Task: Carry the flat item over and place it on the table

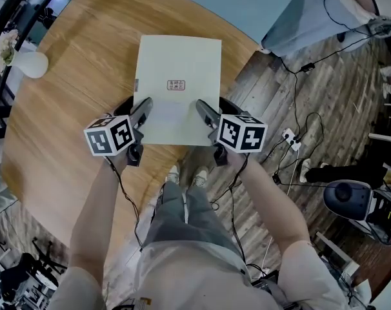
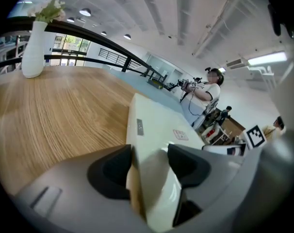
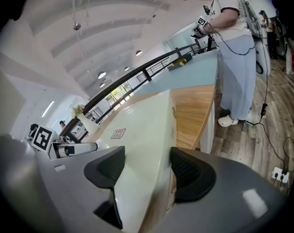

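Basically at the place step; the carry looks almost finished.

- Flat item [image 1: 179,76]: a pale cream sheet-like box with a small red stamp in the middle. It sits over the near-right part of the round wooden table [image 1: 73,76], long side running near to far.
- Left gripper [image 1: 142,110]: pinching the item's near-left corner. Its own view shows both dark pads pressed onto the edge with no gap.
- Right gripper [image 1: 207,112]: same at the near-right corner, pads clamped on either face of the edge.
- Contact: I can't tell whether the item is flat on the wood or just above it. The left gripper view shows the far end low against the tabletop, while the near end seems lifted by the jaws.
- Done, by my read: transport, and rough alignment over the table.
- Left to do: lower the near edge, open both grippers and back out toward the person.
- Watch item: the item's right edge runs close to the table's rim and the right gripper hangs about at that rim. Nudging it left or far before release would be safer.
- White vase [image 1: 31,63] with flowers: far left on the table, well apart from the item, not in the way.
- Blue surface [image 1: 247,5]: beyond the table on the far right, not involved.
- Floor on the right: cables and a power strip [image 1: 290,137], relevant to footing only.
- Another person [image 3: 232,33] stands past the far side, well clear.
- Nothing lies on the table under or right beside the item.
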Tool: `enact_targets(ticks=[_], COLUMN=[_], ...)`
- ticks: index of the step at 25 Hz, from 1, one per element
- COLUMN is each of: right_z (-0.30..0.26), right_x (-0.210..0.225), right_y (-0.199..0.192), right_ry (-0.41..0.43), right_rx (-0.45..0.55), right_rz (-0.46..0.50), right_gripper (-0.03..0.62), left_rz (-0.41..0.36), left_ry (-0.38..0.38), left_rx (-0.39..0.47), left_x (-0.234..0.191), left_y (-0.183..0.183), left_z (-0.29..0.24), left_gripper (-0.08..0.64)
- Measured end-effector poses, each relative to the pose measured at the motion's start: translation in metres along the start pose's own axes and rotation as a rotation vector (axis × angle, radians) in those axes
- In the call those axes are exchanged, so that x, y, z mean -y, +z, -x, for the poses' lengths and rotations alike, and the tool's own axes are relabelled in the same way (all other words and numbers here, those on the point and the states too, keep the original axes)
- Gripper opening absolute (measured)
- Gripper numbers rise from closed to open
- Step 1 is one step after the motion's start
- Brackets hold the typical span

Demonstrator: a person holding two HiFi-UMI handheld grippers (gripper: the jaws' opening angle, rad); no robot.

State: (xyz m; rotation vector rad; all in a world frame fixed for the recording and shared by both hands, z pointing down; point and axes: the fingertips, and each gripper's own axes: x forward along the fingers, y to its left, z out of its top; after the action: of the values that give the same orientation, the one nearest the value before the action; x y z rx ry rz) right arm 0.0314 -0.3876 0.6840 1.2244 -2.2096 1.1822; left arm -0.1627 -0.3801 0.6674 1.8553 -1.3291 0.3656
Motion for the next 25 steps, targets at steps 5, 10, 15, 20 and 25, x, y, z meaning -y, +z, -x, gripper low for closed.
enact_targets(ticks=[5, 10, 15, 20, 25], right_z=[-0.005, -0.004, 0.006, 0.023, 0.052], right_x=[0.004, 0.007, 0.001, -0.007, -0.025], right_y=[-0.001, 0.0, 0.015, 0.029, 0.051], right_ry=[-0.005, 0.003, -0.043, -0.03, -0.003], right_rx=[0.004, 0.006, 0.037, 0.063, 0.123], right_rz=[0.024, 0.012, 0.131, 0.115, 0.134], right_gripper=[0.301, 0.315, 0.302, 0.302, 0.272], left_rz=[0.018, 0.052, 0.064, 0.0, -0.05], left_ry=[0.011, 0.0, -0.001, 0.017, -0.016], left_rx=[0.011, 0.034, 0.061, 0.061, 0.109], left_x=[-0.004, -0.006, -0.004, 0.004, 0.029], left_y=[-0.007, -0.007, -0.005, 0.004, 0.03], left_z=[-0.006, -0.006, 0.003, 0.017, 0.036], left_gripper=[0.235, 0.242, 0.241, 0.239, 0.199])
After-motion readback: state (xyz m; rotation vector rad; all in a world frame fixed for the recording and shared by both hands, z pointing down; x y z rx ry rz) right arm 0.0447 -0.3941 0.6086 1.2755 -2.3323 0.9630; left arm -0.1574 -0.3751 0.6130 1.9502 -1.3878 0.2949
